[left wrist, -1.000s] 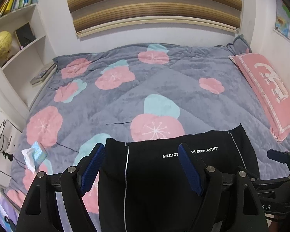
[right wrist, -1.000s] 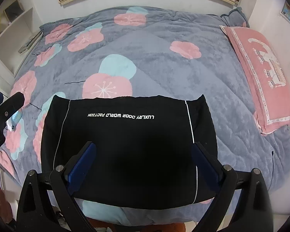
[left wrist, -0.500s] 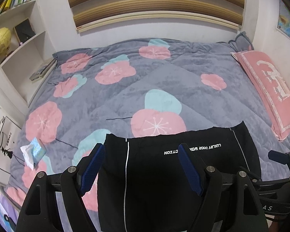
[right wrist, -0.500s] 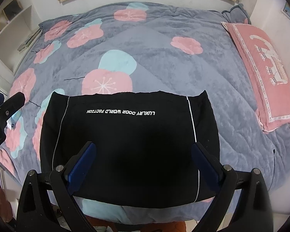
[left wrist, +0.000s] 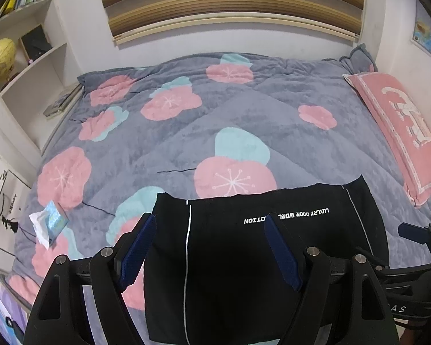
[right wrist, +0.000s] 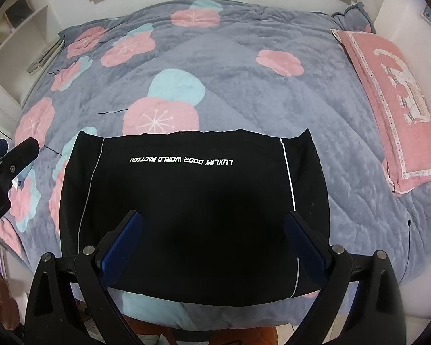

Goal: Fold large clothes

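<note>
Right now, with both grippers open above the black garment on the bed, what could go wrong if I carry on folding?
1. The black garment lies at the near edge of the quilt; a pull toward you could drag it off the bed.
2. The plush quilt could get pinched along with the cloth when the right gripper or left gripper closes.
3. The tissue pack lies near the garment's left side and could be swept off.

Both tools slightly farther back from black garment (right wrist: 192,215).
</note>
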A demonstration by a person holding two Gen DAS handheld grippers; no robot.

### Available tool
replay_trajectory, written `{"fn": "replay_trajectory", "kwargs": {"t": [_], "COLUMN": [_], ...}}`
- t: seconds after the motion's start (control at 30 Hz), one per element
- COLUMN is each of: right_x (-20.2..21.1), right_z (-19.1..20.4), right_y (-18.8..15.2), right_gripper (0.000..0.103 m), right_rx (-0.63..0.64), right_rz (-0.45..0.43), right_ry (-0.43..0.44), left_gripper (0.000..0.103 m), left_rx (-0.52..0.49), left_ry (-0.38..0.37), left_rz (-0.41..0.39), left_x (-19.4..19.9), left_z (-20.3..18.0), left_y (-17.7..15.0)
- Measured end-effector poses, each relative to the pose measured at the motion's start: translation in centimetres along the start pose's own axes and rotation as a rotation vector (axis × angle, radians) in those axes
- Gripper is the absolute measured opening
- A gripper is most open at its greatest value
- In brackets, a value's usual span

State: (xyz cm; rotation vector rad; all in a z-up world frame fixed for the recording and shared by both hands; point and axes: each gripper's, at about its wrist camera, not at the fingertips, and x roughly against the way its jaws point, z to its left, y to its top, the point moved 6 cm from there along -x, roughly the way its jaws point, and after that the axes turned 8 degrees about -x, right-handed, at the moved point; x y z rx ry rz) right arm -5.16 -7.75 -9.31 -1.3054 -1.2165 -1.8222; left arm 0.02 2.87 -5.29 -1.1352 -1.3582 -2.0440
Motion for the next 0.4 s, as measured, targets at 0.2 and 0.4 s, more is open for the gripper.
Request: {"fn": "replay_trajectory", "kwargs": {"t": [0.2,0.4], "right_x": [0.0,0.0], "right_z": [-0.1,0.0], "right_y": [-0.1,-0.7], "right_gripper": [0.099,0.099], "right_rx": [0.003,0.005], "right_rz": [0.002,0.006], "right_ry": [0.001,0.000], "left_gripper": [0.079,0.079], "left_rx": [0.006,0.036], "left_ry": [0.016,0.028], "left_rz": [0.012,-0.006], "left_x": [-0.2,0.0], "left_z": [0.1,1.0], "left_y": [-0.6,-1.2]}}
